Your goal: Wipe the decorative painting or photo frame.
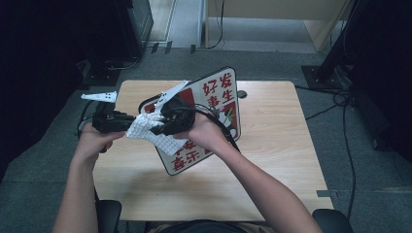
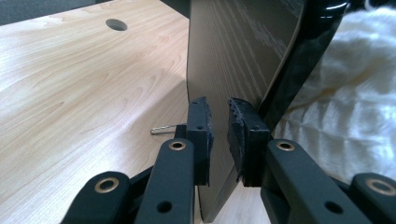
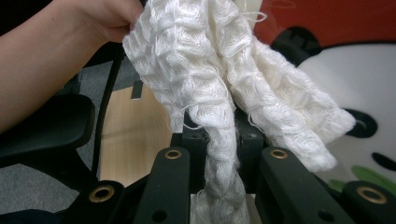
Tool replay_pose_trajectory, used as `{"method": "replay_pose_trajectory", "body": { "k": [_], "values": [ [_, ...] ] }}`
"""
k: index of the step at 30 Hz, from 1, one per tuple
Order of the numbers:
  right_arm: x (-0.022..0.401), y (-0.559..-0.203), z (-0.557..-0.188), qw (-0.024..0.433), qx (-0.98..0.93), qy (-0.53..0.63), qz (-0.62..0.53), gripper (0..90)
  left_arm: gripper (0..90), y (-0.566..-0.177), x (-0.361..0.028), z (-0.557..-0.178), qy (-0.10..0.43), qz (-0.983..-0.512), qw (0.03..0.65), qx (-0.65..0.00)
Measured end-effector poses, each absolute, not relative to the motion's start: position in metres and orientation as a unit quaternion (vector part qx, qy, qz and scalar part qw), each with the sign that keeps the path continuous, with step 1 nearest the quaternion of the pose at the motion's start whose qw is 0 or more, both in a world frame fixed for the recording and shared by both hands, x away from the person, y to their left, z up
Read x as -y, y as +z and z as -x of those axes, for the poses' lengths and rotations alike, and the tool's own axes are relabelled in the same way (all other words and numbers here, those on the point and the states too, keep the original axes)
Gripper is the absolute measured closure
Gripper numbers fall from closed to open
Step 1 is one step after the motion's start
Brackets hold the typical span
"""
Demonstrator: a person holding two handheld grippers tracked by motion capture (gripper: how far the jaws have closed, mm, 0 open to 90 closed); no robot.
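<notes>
sign board (image 1: 214,104) stood tilted on its lower edge at middle of table (image 1: 277,160), red characters and panda print on white face, back dark with fine ridges. left gripper (image 2: 218,135) clamped on board's thin edge near table's left edge. right gripper (image 3: 219,154) clamped on white waffle-knit cloth (image 3: 210,79), soft, bunched, draped against board face. round cable hole (image 2: 116,24) at far edge. small metal clip (image 2: 163,129) lay on wood beside board.
</notes>
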State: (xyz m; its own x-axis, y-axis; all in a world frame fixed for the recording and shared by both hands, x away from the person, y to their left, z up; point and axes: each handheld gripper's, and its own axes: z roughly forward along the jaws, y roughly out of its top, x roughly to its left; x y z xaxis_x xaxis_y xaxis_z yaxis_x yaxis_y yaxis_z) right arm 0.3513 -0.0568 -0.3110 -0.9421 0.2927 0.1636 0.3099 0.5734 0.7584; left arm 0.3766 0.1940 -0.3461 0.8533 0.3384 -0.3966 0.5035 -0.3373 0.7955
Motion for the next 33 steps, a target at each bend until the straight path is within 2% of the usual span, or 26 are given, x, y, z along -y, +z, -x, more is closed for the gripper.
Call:
{"method": "replay_pose_trajectory", "body": {
  "k": [33],
  "values": [
    [0.064,-0.359,-0.342,0.035,0.891,-0.414,0.180,79.8,78.1,-0.347,-0.194,-0.377,-0.082,-0.813,0.514,-0.262]
  ]
}}
